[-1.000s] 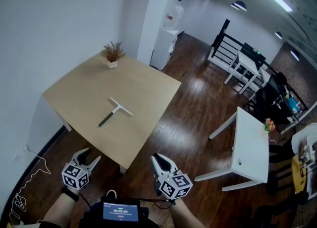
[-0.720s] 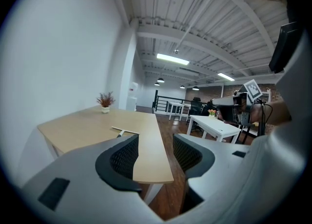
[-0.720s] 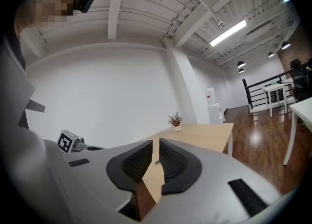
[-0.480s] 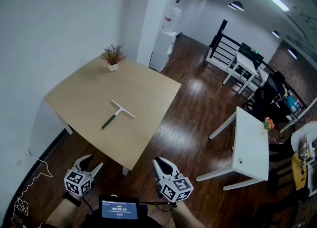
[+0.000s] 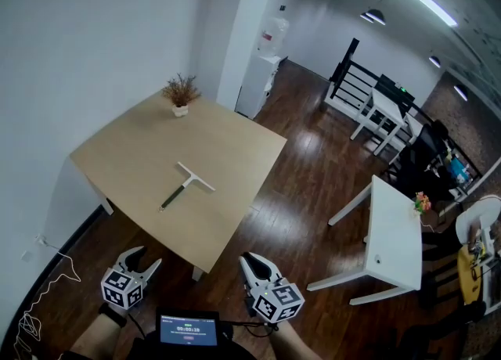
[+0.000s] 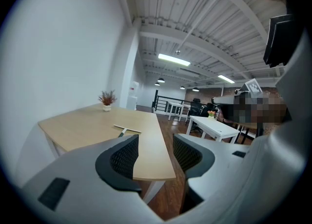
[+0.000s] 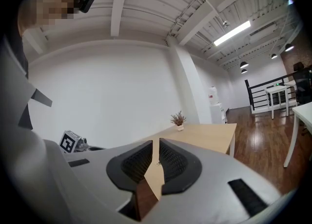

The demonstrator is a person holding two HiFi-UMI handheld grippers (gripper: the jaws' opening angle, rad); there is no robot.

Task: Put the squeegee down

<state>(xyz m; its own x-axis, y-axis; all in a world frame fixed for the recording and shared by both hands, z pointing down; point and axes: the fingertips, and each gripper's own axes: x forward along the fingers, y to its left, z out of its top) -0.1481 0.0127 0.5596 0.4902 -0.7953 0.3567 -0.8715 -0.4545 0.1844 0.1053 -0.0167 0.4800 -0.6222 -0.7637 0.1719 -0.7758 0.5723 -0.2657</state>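
The squeegee (image 5: pixel 185 186), with a white blade and a dark handle, lies flat on the light wooden table (image 5: pixel 141 147), touched by nothing. It shows small in the left gripper view (image 6: pixel 127 130). Both grippers hang low over the floor, short of the table's near corner. My left gripper (image 5: pixel 141 261) is open and empty, with the table edge showing through its wide gap (image 6: pixel 155 152). My right gripper (image 5: pixel 249 263) is shut with only a thin slit between its pads (image 7: pixel 156 157), and it holds nothing.
A small potted plant (image 5: pixel 181 94) stands at the table's far corner. A water dispenser (image 5: pixel 262 77) stands by the pillar behind it. A white table (image 5: pixel 395 233) is on the right over dark wood floor. A white cable (image 5: pixel 39 304) lies by the left wall.
Both grippers have sunk slightly in the head view, away from the table. The squeegee has stayed where it lies.
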